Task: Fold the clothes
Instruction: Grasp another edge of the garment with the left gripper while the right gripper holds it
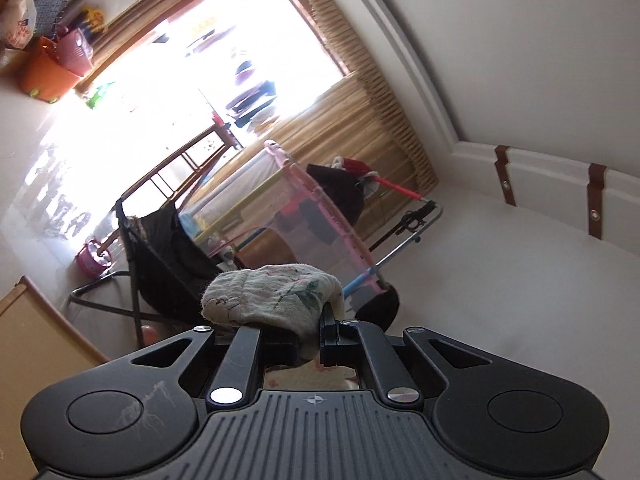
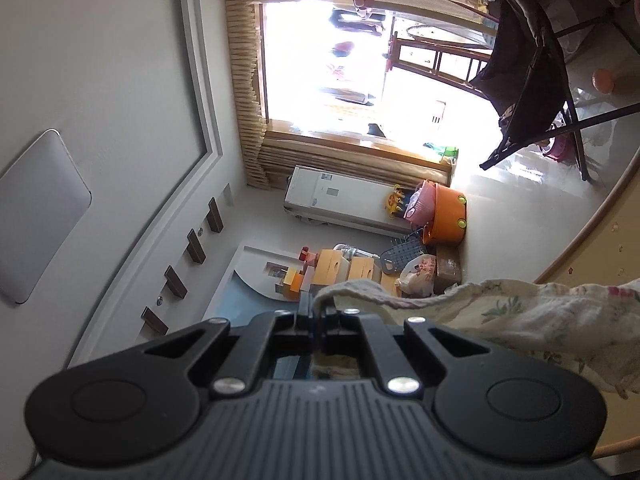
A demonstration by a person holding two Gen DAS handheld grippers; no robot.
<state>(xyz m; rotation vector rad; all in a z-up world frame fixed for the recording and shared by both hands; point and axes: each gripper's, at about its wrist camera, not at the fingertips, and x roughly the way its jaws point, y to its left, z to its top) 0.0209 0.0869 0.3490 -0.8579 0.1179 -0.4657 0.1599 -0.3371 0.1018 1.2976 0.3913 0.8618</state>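
Note:
A cream cloth with a faded floral print [image 1: 276, 300] is bunched over the tips of my left gripper [image 1: 316, 320], which is shut on it and raised high, pointing into the room. The same cloth [image 2: 520, 316] shows in the right wrist view, running from the right edge to my right gripper [image 2: 318, 308], which is shut on its hem. Both grippers are tilted up toward the walls and ceiling. The fingertips are mostly hidden by the cloth.
A black folding chair [image 1: 168, 256] and a pink-framed playpen [image 1: 320, 208] stand in front of a bright window with tan curtains [image 1: 384, 120]. An orange tub [image 2: 448, 216], baskets and boxes sit by a white floor air conditioner [image 2: 340, 200]. A wooden table edge [image 2: 580, 240] curves at right.

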